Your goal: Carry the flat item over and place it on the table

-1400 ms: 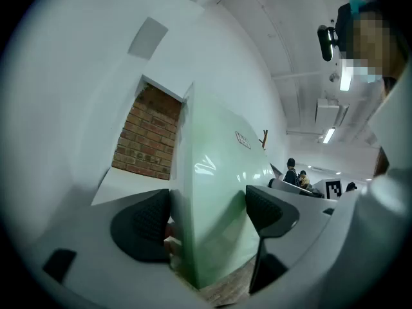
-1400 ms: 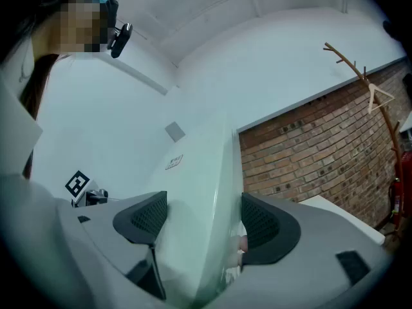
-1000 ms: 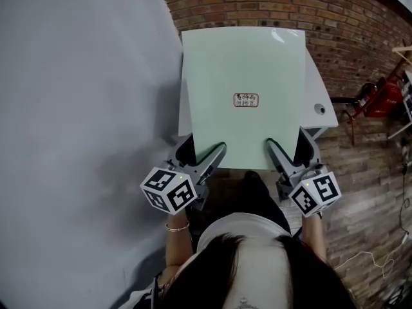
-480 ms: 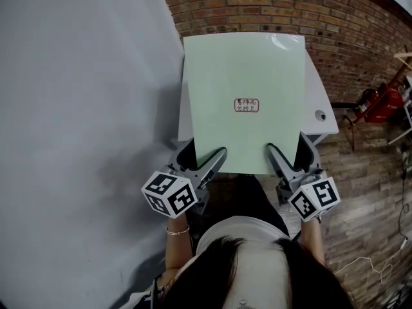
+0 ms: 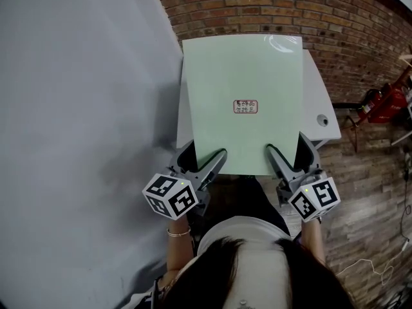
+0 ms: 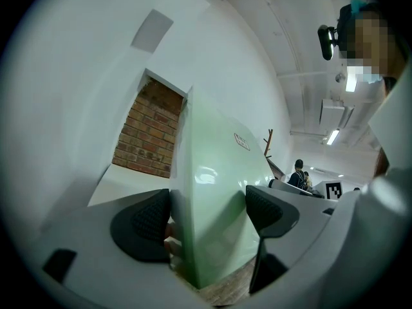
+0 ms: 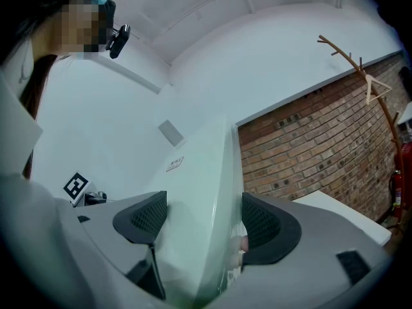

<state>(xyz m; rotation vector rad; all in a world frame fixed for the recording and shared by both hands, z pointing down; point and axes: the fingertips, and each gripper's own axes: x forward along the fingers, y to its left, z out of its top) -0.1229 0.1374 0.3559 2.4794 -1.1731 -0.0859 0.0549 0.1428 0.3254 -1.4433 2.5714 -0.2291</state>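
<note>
Since the earlier frame the pale green board (image 5: pixel 243 102) sits a little further over the white surface (image 5: pixel 320 98). The surface's right corner, with its small round hole (image 5: pixel 324 120), has slid nearer to the right hand-held gripper (image 5: pixel 291 152).

Both hand-held grippers are clamped on the board's near edge as before, the left hand-held gripper (image 5: pixel 201 156) at the left corner and the right one at the right corner. The board reaches straight ahead of them, with a small label (image 5: pixel 245 107) near its middle. Its far edge lies close to the brick wall (image 5: pixel 257 5).

A narrow strip of surface shows beyond the board's left edge, and a wider strip beyond its right edge. Left of the left hand-held gripper a plain grey wall (image 5: pixel 84 108) stands close by. Right of the right hand-held gripper there is open wood-look floor (image 5: pixel 360 192).

The left gripper view shows the left hand-held gripper (image 6: pixel 209 214) with both pads pressed against the board (image 6: pixel 215 179), edge-on. Fingertips show beside the left pad, which the head view hides. That view also shows people (image 6: pixel 298 172) far off.

The right gripper view shows the right hand-held gripper (image 7: pixel 199 221) gripping the board (image 7: pixel 199 172) the same way. A wooden coat stand (image 7: pixel 367 82) stands against the brick ahead of it.

No view shows whether the board touches the surface.
</note>
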